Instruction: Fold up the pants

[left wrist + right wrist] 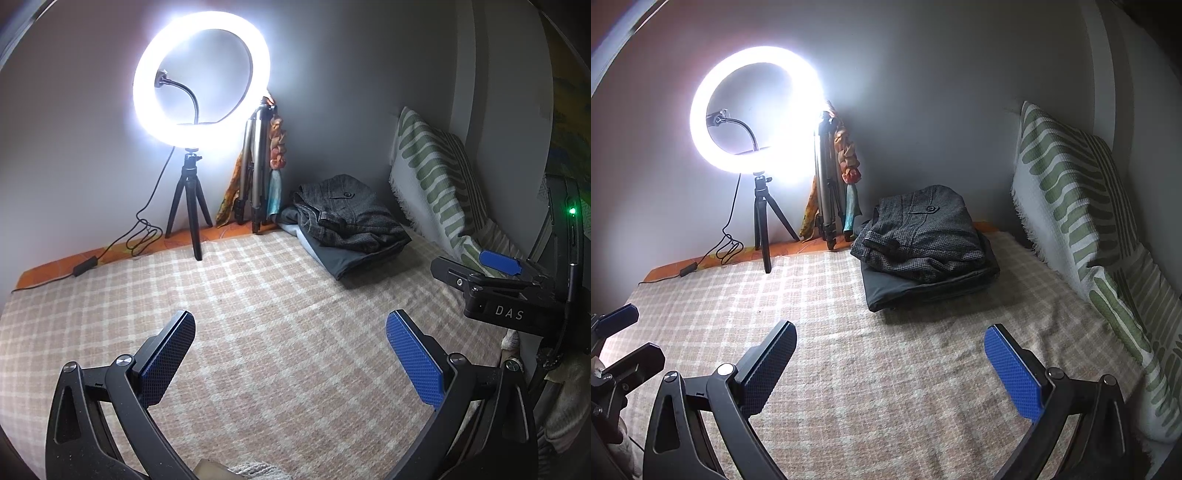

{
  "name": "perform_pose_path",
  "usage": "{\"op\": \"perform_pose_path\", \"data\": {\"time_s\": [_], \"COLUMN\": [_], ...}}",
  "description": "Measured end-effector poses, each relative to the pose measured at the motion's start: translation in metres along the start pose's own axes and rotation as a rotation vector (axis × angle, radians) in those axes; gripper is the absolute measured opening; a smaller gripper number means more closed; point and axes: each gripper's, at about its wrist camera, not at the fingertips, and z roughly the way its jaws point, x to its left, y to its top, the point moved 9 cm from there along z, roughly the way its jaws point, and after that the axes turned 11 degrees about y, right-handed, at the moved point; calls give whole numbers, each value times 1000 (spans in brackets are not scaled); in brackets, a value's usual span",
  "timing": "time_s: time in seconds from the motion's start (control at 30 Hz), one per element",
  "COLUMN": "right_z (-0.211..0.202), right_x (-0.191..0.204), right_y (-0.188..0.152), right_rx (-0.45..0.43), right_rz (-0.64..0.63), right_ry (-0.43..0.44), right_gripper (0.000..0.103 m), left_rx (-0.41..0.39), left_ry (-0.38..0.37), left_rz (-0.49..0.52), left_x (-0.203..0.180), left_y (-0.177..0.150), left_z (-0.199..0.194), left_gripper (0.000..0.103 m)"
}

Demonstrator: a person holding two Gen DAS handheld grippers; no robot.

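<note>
Folded grey tweed pants [347, 214] lie on top of a stack of folded dark garments [343, 258] at the back of the bed; the pants also show in the right wrist view [923, 236] on the dark stack [901, 291]. My left gripper [290, 343] is open and empty, above the checked blanket, well short of the stack. My right gripper [890, 354] is open and empty, in front of the stack. The right gripper shows at the right edge of the left wrist view [495, 273], the left gripper at the left edge of the right wrist view [620, 332].
A beige checked blanket [258, 314] covers the bed. A lit ring light on a small tripod [192, 206] stands at the back left with its cable [140, 236]. A folded tripod with scarves [258, 170] leans in the corner. A green-striped pillow [1078, 221] lies along the right side.
</note>
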Motion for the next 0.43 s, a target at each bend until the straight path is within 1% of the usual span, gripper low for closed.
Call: {"op": "perform_pose_path", "data": {"time_s": [0.27, 0.43], "right_z": [2, 3], "right_x": [4, 7], "right_y": [-1, -1], "right_rx": [1, 4], "right_rz": [1, -4], "right_ry": [8, 13], "right_gripper": [103, 103], "left_rx": [8, -22], "left_ry": [9, 7], "left_rz": [-7, 2], "left_x": [4, 5], "left_y": [-2, -1], "left_z": [2, -2], "left_gripper": [103, 103]}}
